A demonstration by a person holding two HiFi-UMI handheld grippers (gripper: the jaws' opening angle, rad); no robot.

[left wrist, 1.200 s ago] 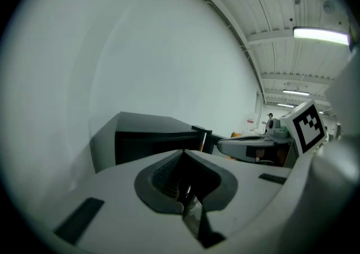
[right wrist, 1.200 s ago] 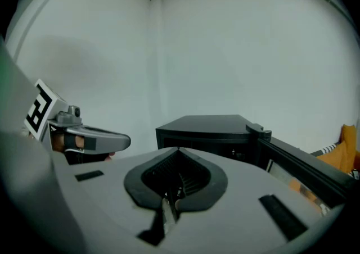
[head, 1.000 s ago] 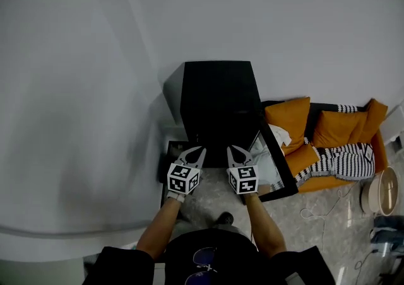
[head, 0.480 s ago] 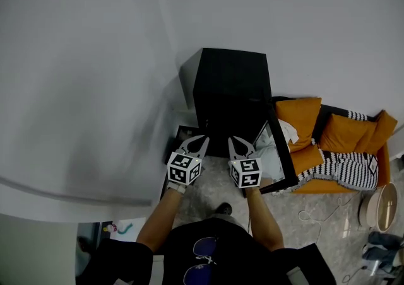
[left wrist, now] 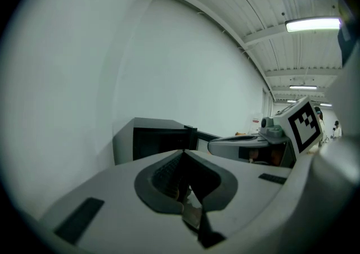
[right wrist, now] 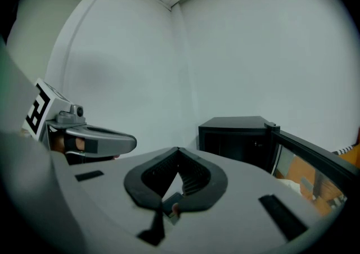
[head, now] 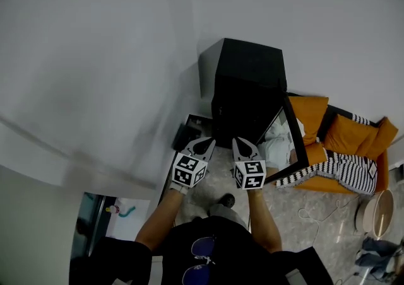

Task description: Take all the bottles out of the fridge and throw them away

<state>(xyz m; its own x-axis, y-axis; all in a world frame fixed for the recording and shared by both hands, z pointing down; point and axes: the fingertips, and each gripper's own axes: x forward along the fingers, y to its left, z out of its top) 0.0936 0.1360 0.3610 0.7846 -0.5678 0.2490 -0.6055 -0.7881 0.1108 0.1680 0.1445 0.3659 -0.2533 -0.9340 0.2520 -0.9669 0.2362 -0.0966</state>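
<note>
White wall (head: pixel 113 57) backs the black fridge (head: pixel 249 79); its door (head: pixel 291 135) stands open to the right, near an orange sofa (head: pixel 344 135). The fridge's inside is too dark, so I cannot make out any bottles. Bare floor (head: pixel 315 214) lies open before it. There the left gripper (head: pixel 205 144) and right gripper (head: pixel 243 144) hang side by side, jaws clenched on nothing.

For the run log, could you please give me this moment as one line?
fridge: door open | left gripper: shut, empty | right gripper: shut, empty | bottles: none visible
</note>
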